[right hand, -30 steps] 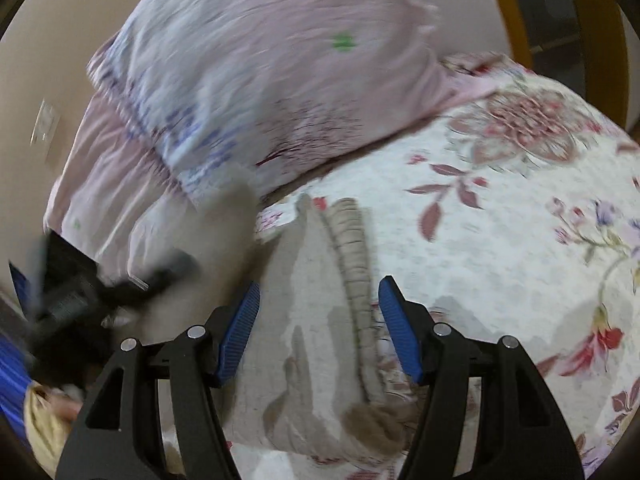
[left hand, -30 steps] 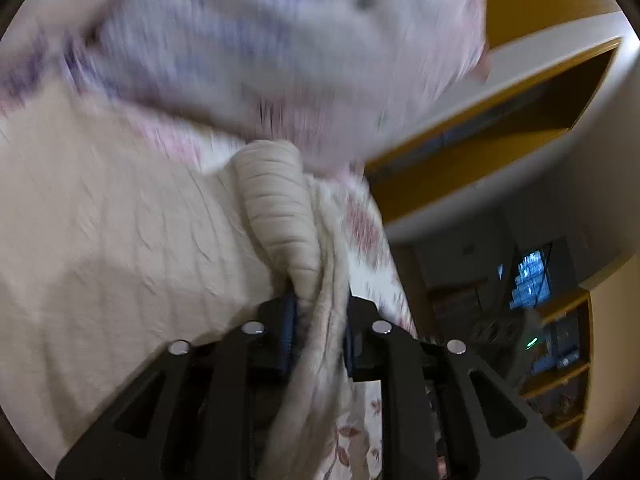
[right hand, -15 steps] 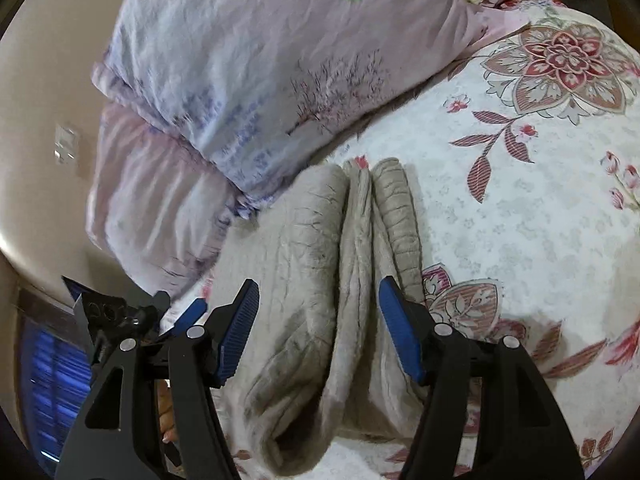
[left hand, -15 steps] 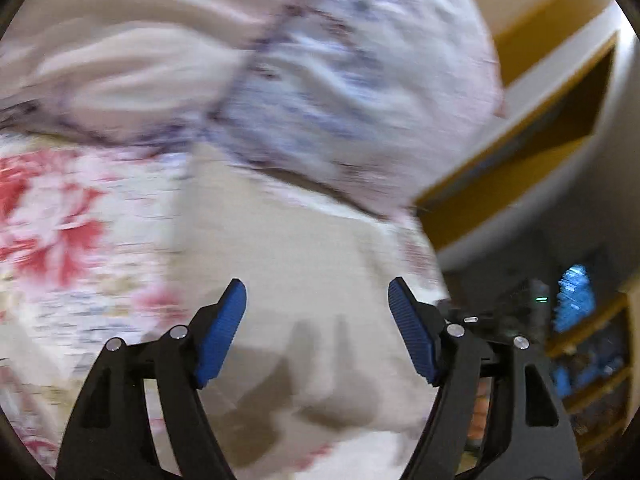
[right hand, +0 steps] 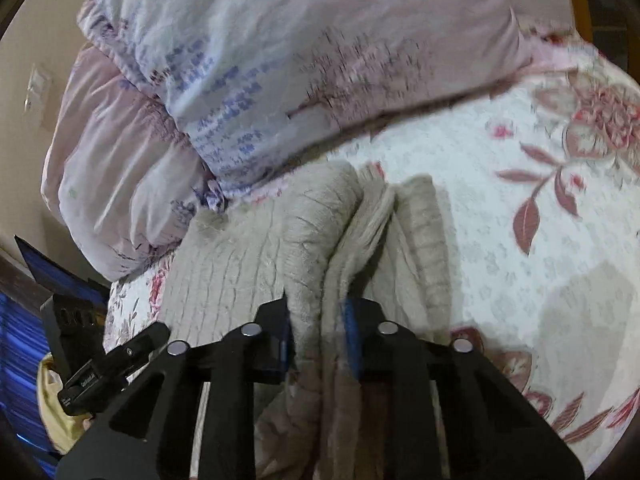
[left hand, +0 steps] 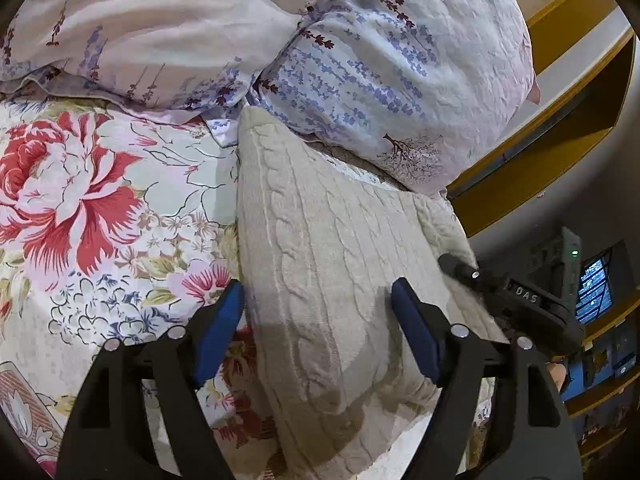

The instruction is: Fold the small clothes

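Observation:
A beige cable-knit sweater point(left hand: 328, 264) lies folded on the floral bedspread point(left hand: 100, 216), its far corner against the pillows. My left gripper point(left hand: 318, 320) is open, its blue pads spread over the sweater's near left part, holding nothing. In the right wrist view the same sweater point(right hand: 248, 256) shows stacked folds. My right gripper point(right hand: 318, 340) is shut on the sweater's bunched folded edge. The right gripper's black body also shows in the left wrist view point(left hand: 516, 296), at the sweater's right edge.
Two lavender-print pillows point(left hand: 380, 52) lie behind the sweater; they also show in the right wrist view point(right hand: 280, 52). A yellow wooden bed frame point(left hand: 560, 128) and a dark room lie to the right. Open bedspread point(right hand: 540, 240) lies right of the sweater.
My left gripper let go of the sweater's ribbed edge, opened and drew back over the folded sweater. My right gripper moved onto the folded edge and shut on it.

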Motion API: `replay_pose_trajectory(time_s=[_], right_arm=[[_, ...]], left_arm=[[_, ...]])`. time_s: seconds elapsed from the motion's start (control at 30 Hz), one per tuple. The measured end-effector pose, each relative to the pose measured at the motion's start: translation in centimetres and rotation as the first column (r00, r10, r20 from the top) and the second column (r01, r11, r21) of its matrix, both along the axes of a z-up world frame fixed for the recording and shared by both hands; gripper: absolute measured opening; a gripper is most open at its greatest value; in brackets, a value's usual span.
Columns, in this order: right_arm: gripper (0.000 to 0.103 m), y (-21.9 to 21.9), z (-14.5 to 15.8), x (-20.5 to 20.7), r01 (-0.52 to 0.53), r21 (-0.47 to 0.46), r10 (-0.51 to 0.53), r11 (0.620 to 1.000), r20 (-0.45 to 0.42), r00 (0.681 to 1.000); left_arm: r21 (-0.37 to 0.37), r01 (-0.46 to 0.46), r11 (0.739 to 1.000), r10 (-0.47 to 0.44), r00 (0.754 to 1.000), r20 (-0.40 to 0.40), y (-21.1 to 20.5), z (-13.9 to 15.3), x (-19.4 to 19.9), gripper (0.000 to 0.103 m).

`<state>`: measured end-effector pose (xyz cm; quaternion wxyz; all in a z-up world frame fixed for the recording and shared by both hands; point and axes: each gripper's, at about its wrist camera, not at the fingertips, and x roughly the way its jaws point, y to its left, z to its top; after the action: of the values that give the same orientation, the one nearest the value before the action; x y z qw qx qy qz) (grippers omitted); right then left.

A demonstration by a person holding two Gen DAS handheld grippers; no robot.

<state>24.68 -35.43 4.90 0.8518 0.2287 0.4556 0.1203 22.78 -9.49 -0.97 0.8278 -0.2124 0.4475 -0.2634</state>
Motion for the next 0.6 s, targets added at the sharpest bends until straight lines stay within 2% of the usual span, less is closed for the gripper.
replay_pose_trajectory(time_s=[0.1, 0.2, 0.27, 0.37, 0.53, 0.6], right_arm=[[0.018, -0.1, 2.4, -1.5, 0.023, -0.067, -0.014, 0.997, 0.132, 0.991], [0.017, -1.0, 3.3, -2.4, 0.079, -0.112, -0.057, 0.991, 0.184, 0.981], [0.017, -2.2, 2.6, -2.5, 0.114, -0.129, -0.094, 0.985, 0.155, 0.983], [0.017, -3.5, 1.0, -2.9, 0.131, -0.098, -0.121, 0.986, 0.101, 0.987], [0.017, -4.0, 1.6, -4.1, 0.148, -0.093, -0.132, 0.985, 0.160, 0.978], [0.017, -4.6, 0.4, -3.7, 0.170, -0.111, -0.159, 0.979, 0.101, 0.982]], left_arm=[[0.006, 0.006, 1.000, -0.006, 1.000, 0.022, -0.1, 0.4, -0.1, 0.078], [0.009, 0.025, 1.000, -0.026, 0.999, 0.034, -0.4, 0.6, -0.3, 0.079], [0.014, 0.041, 0.999, -0.041, 0.998, 0.040, -0.7, 0.7, -0.4, 0.079], [0.027, 0.067, 0.997, -0.068, 0.996, 0.049, -1.3, 0.7, -0.6, 0.079], [0.034, 0.096, 0.995, -0.098, 0.993, 0.061, -1.7, 0.7, -1.0, 0.078], [0.035, 0.111, 0.993, -0.113, 0.991, 0.067, -1.9, 0.8, -1.1, 0.078]])
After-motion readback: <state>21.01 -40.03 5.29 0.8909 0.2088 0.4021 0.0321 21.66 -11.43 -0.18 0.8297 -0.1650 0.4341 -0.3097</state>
